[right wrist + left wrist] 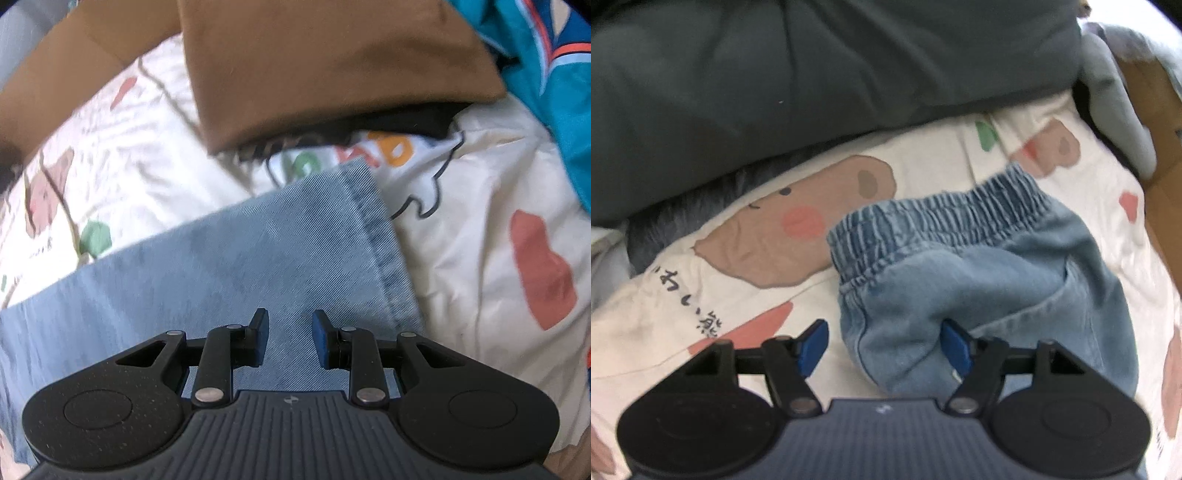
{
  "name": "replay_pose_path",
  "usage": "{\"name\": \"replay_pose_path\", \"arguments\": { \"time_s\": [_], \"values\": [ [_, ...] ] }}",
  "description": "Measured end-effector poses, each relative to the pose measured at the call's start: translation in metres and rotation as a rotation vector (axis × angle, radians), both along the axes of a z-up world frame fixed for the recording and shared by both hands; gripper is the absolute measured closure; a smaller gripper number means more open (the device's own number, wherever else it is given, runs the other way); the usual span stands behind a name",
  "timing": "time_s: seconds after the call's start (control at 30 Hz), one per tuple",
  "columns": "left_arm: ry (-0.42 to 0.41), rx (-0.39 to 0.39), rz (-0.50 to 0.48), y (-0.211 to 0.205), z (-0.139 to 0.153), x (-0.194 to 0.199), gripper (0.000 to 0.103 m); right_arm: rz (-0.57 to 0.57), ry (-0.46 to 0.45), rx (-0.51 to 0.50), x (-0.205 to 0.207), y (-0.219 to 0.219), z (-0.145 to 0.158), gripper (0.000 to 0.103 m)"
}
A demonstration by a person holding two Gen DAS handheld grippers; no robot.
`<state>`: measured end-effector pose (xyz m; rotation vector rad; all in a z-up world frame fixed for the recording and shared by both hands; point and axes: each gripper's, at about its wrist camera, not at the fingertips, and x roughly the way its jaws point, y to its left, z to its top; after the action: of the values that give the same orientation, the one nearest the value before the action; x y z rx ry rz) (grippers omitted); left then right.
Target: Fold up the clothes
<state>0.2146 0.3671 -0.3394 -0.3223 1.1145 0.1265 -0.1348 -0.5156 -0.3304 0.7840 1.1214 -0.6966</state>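
Left wrist view, left to right. A dark grey-green cushion or duvet [812, 66] fills the top and left, its lower edge lying over the printed bed sheet [923, 155]. Sheet is cream with a tan bear face, pink patches and dark lettering. A grey furry item [683, 218] shows from under the cushion at the left edge. At far right a pale grey bundle [1115, 110] sits beside a brown cardboard-coloured surface [1156, 122].

The light blue denim trousers [990, 266] lie on the sheet, centre-right. Their elastic waistband [934, 221] faces away from the camera and runs left-low to right-high; the body bunches toward the camera.

Left tool [884, 345]: pointing steeply down, released, jaws wide apart. A fold of denim sits between the blue pads; the right pad touches the cloth, the left pad stands clear over the sheet.

Right wrist view, left to right. Same sheet [461, 229]. A trouser leg [221, 258] runs from lower left toward upper right, ending in a stitched hem [384, 236]. A brown folded garment [332, 66] lies beyond the hem, with white printed cloth [406, 158] under its edge. A teal garment with orange trim [554, 74] is at upper right.

Right tool [289, 338]: pointing steeply down over the leg, near the hem. Pads stand narrowly parted with flat denim visible below the gap; nothing gripped.
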Motion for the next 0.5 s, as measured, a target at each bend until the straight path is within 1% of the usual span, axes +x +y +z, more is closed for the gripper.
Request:
{"name": "replay_pose_path", "arguments": {
  "time_s": [0.03, 0.07, 0.1, 0.13, 0.2, 0.3, 0.4, 0.43, 0.47, 0.5],
  "values": [
    [-0.007, -0.006, -0.006, 0.001, -0.001, 0.002, 0.046, 0.005, 0.006, 0.005, 0.002, 0.002, -0.003, 0.076],
    [-0.007, 0.001, -0.035, -0.002, 0.0, 0.004, 0.056, 0.01, 0.012, 0.01, 0.005, 0.004, -0.005, 0.076],
    [-0.008, 0.011, -0.065, -0.004, 0.0, 0.006, 0.059, 0.014, 0.017, 0.014, 0.007, 0.006, -0.008, 0.075],
    [-0.01, 0.042, -0.105, -0.009, 0.003, 0.008, 0.066, 0.015, 0.023, 0.015, 0.009, 0.007, -0.01, 0.075],
    [-0.004, 0.11, -0.181, -0.019, 0.009, 0.013, 0.068, 0.022, 0.043, 0.011, 0.013, 0.009, -0.015, 0.074],
    [0.001, 0.159, -0.238, -0.023, 0.016, 0.019, 0.068, 0.04, 0.073, 0.007, 0.017, 0.009, -0.02, 0.073],
    [-0.012, 0.215, -0.291, -0.028, 0.024, 0.021, 0.068, 0.048, 0.082, 0.008, 0.019, 0.008, -0.022, 0.073],
    [-0.03, 0.231, -0.291, -0.03, 0.03, 0.02, 0.066, 0.051, 0.083, 0.008, 0.019, 0.008, -0.022, 0.073],
    [-0.064, 0.243, -0.274, -0.029, 0.037, 0.017, 0.066, 0.054, 0.084, 0.006, 0.019, 0.009, -0.023, 0.073],
    [-0.11, 0.265, -0.23, -0.026, 0.048, 0.014, 0.067, 0.059, 0.085, 0.005, 0.019, 0.009, -0.023, 0.073]
  ]
}}
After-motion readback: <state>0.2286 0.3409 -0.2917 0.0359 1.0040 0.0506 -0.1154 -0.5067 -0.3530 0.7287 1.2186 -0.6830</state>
